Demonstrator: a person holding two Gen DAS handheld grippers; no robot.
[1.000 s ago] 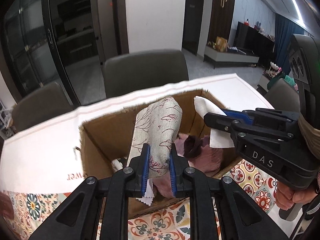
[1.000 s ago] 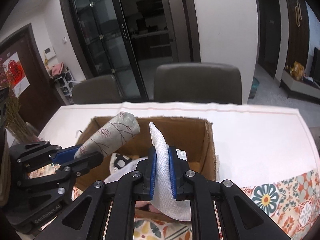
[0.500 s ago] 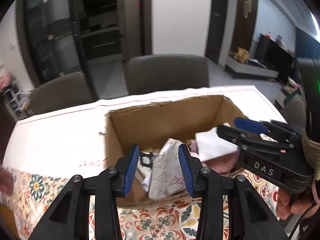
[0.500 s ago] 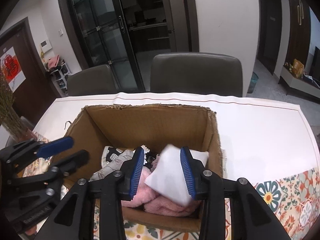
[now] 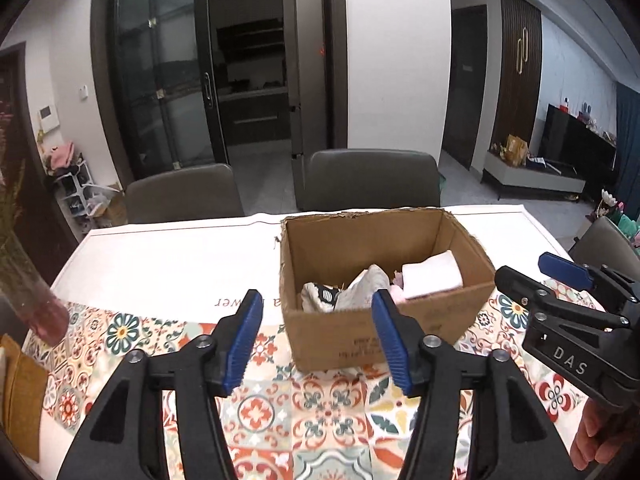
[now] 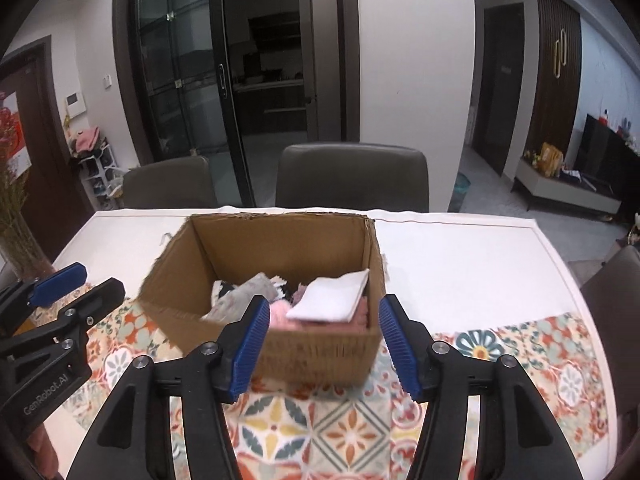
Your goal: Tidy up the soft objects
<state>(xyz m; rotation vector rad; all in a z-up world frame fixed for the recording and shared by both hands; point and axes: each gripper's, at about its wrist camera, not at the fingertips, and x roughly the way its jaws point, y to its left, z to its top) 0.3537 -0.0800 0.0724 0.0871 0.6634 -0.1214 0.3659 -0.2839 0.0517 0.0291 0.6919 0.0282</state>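
An open cardboard box (image 5: 384, 332) (image 6: 320, 348) stands on the table and holds several soft items. A folded white cloth (image 5: 432, 276) (image 6: 332, 300) lies on top at the right. A beige patterned cloth (image 5: 366, 288) (image 6: 244, 296) lies at the left, over pink fabric (image 6: 280, 316). My left gripper (image 5: 316, 340) is open and empty, in front of the box. My right gripper (image 6: 320, 344) is open and empty, also in front of the box; it shows in the left wrist view (image 5: 560, 284) to the right of the box.
The table has a white cloth (image 5: 168, 260) at the back and a patterned tile runner (image 5: 320, 400) at the front. Two grey chairs (image 5: 372, 180) stand behind the table. A vase with dried stems (image 6: 20, 240) stands at the left edge.
Both grippers opened and let go of their cloths, which now lie in the box. Both grippers drew back from the box toward the table's front.
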